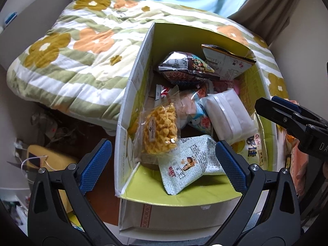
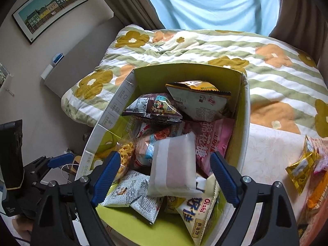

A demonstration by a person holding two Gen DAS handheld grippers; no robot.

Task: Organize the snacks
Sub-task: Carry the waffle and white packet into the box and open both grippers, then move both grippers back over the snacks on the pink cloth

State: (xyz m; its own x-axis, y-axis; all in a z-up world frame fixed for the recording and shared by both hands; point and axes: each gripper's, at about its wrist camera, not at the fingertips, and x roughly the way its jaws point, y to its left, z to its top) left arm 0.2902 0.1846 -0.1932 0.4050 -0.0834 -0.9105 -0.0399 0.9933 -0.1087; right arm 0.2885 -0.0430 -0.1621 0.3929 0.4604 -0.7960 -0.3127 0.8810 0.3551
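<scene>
Both tongs hang over the open cardboard box [image 2: 244, 106] with nothing in them: the right tongs [image 2: 164, 177] stand spread wide on either side of the white packet [image 2: 174, 162], their blue pads clear of its wrapper, and the left tongs [image 1: 162, 165] gape widest above the near end of the box, empty. The white packet lies on top of the heap inside the box, so this looks like a drop just finished. To do it well, the right tongs should lift straight up so the pads do not snag the wrapper, then go for the loose snacks on the bed at the right. Counted in the box: one white packet, one clear bag of yellow crisps [image 1: 161, 131], two small pale green sachets [image 2: 135, 196], one Oishi bag [image 2: 197, 215], one pink bag [image 2: 213, 141], one dark purple bag [image 2: 153, 108], one gold-edged bag [image 2: 202, 100], and one light blue packet [image 1: 199, 115]; more may lie beneath. Outside, one gold packet [image 2: 300, 168] shows clearly, with others cut off at the edge.
</scene>
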